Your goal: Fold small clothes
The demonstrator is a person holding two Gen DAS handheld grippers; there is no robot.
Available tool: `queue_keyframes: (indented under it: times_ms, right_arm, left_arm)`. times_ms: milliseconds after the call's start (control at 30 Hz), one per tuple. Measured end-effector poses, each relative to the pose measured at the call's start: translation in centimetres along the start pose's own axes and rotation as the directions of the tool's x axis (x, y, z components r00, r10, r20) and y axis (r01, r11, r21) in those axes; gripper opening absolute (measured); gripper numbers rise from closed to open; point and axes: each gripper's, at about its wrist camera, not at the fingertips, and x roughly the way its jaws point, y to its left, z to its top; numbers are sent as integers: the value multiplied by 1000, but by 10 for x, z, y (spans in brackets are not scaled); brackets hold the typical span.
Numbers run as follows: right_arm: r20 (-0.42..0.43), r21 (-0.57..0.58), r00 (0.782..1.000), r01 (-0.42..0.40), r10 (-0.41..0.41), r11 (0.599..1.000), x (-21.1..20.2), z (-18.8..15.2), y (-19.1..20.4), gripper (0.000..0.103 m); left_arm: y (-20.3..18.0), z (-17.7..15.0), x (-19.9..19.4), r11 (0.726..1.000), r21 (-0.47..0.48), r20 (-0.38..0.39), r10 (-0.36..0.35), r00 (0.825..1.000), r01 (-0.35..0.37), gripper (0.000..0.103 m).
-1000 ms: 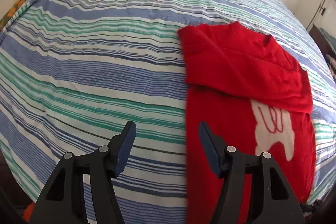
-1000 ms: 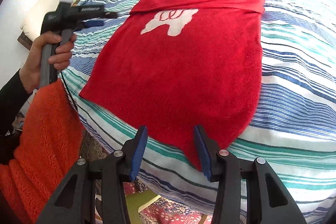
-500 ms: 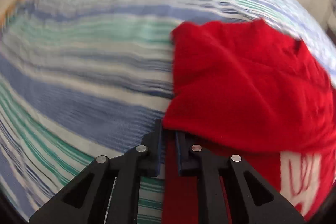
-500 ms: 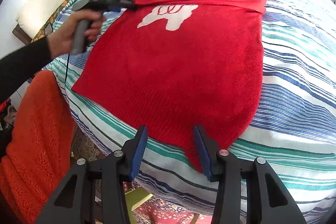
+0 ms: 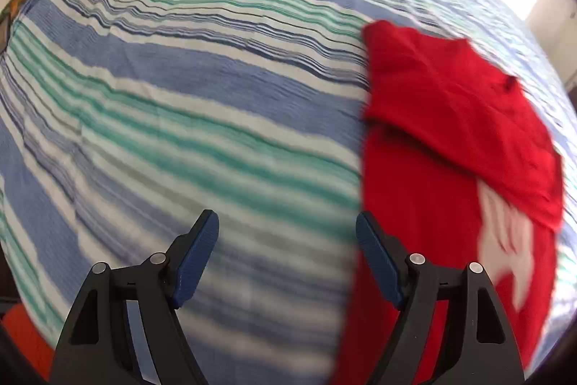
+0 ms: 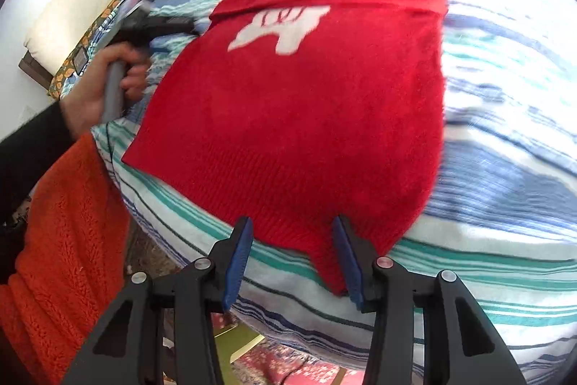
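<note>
- Left black two-finger gripper with blue pads (image 5: 286,240): jaws opening, wide apart, nothing between them but striped cloth below; right pad just at the sweater's left side edge, contact not clear.
- Same left gripper seen from the right wrist view (image 6: 169,24), blurred, carried by a bare hand (image 6: 97,85) on a grey handle, black sleeve behind it; tips just beside the folded sleeve at the sweater's left shoulder.
- Right black two-finger gripper with blue pads (image 6: 292,258): jaws partly open, hanging over the near edge of the bed; bottom corner of the sweater's hem between the pads, touching or just beside the right pad, left pad clear of it; not pinched.
- Small red knitted sweater with a white animal figure on the chest (image 6: 306,103): lying flat on the bed, hem at the near edge, collar toward the far side, both sleeves folded in across the top above the figure.
- Bed covered by a blue, green and white striped sheet (image 5: 180,89): bare to the sweater's left.
- Orange knitted garment (image 6: 61,240): at the near left corner, off the bed.
- Patterned red rug (image 6: 288,367): on the floor below the near edge.
</note>
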Motion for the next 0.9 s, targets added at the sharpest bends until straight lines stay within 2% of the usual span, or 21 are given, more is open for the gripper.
queue_keyframes:
  times_ms: [67, 133, 200, 233, 300, 333, 367, 433, 533, 900]
  right_arm:
    - [44, -11, 999, 17, -16, 1000, -11, 5, 2, 47]
    - [61, -11, 998, 19, -18, 1000, -15, 10, 1, 47]
    - [54, -20, 998, 35, -34, 999, -11, 13, 1, 47]
    - [43, -29, 998, 42, -41, 999, -6, 13, 2, 47]
    - [-37, -36, 998, 48, -50, 998, 10, 12, 1, 47]
    - [-92, -32, 994, 60, -63, 998, 20, 8, -1, 48]
    - [-116, -34, 990, 73, -76, 997, 26, 4, -1, 48]
    - [-85, -49, 993, 79, -83, 996, 21, 0, 2, 49]
    - [-89, -51, 992, 84, -88, 995, 19, 0, 3, 51]
    - [-85, -58, 991, 100, -104, 993, 22, -4, 6, 52]
  left_arm:
    - [-13, -26, -28, 995, 84, 9, -54, 999, 53, 81]
    - [-36, -55, -48, 973, 208, 8, -100, 995, 96, 83]
    - [-59, -89, -58, 935, 333, -24, -116, 993, 118, 84]
    - [-69, -105, -55, 918, 381, -49, -103, 993, 114, 84]
    - [-79, -140, -36, 897, 438, -126, -2, 992, 58, 83]
    - [-78, -150, -29, 897, 441, -158, 35, 987, 39, 83]
    - [-76, -154, -29, 897, 441, -156, 44, 987, 29, 84]
    - [-74, -154, -34, 894, 448, -151, 55, 987, 19, 86]
    - [-66, -153, -30, 908, 419, -186, 62, 981, 22, 89]
    - [-68, -162, -35, 896, 444, -179, 90, 980, -1, 89]
